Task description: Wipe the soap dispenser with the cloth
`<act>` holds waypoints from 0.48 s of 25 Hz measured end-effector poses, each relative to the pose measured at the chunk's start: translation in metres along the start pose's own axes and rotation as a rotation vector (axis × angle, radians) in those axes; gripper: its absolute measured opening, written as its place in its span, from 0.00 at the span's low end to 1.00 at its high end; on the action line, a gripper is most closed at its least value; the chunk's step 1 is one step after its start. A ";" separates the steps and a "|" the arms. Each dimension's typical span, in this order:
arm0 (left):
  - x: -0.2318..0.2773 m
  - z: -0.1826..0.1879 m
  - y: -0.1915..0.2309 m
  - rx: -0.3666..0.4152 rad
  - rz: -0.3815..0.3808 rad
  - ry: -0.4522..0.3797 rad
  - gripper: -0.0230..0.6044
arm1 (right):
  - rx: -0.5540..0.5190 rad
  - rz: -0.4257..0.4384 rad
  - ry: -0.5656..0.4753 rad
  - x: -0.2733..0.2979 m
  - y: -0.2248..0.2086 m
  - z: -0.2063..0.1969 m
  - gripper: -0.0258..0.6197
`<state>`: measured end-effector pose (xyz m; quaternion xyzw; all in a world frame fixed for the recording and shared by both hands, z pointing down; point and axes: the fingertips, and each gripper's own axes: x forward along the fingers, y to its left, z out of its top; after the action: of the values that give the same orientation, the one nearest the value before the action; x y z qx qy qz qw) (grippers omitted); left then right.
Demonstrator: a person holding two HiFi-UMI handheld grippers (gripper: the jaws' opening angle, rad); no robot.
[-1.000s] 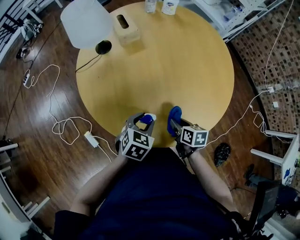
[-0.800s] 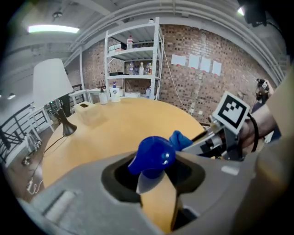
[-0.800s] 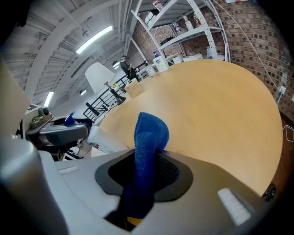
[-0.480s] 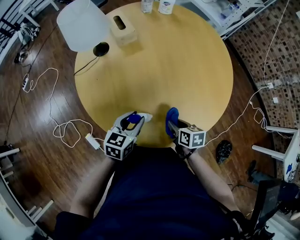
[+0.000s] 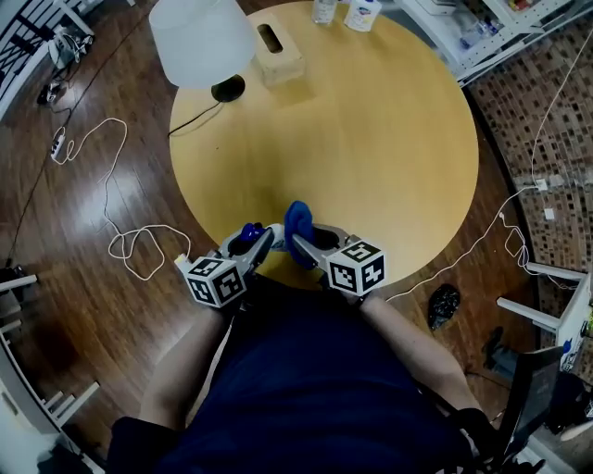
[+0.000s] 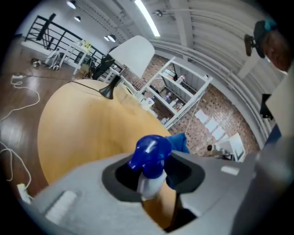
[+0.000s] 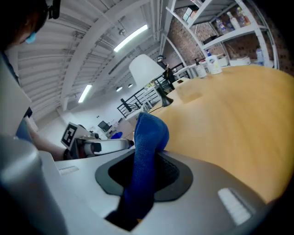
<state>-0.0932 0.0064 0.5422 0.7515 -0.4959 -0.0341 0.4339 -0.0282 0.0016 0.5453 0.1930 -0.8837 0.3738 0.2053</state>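
Observation:
My left gripper (image 5: 259, 241) is shut on the soap dispenser (image 5: 250, 235), a small pale bottle with a blue pump head, over the near edge of the round wooden table (image 5: 371, 139). In the left gripper view the dispenser (image 6: 149, 155) stands between the jaws, with the blue cloth (image 6: 180, 140) just behind it. My right gripper (image 5: 304, 243) is shut on the blue cloth (image 5: 296, 222), held close to the right of the dispenser. The cloth (image 7: 146, 147) sticks up from the jaws in the right gripper view, and the left gripper (image 7: 98, 146) shows beyond it.
A white lamp (image 5: 202, 37) with a black base, a wooden tissue box (image 5: 280, 54) and bottles (image 5: 363, 13) stand at the table's far side. White cables (image 5: 139, 245) lie on the wooden floor at the left. Shelving (image 5: 505, 23) stands at the far right.
The right gripper has swung the cloth left, up close to the dispenser. The left gripper has rolled and shifted with the dispenser in it.

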 end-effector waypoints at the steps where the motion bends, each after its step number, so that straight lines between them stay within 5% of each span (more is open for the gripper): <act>1: -0.002 0.000 0.003 -0.019 -0.001 -0.007 0.27 | 0.009 0.036 0.015 0.010 0.010 0.000 0.20; 4: -0.007 0.001 0.012 -0.046 0.009 -0.019 0.27 | 0.075 0.049 0.062 0.025 0.012 -0.009 0.20; 9: -0.007 0.007 0.017 -0.012 -0.001 -0.010 0.27 | 0.326 -0.048 0.178 0.018 -0.034 -0.061 0.20; 12: -0.002 0.006 0.012 0.015 -0.020 0.014 0.27 | 0.389 -0.115 0.242 0.006 -0.057 -0.091 0.20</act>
<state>-0.1056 0.0021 0.5459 0.7599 -0.4853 -0.0296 0.4314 0.0144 0.0313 0.6394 0.2328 -0.7516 0.5449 0.2898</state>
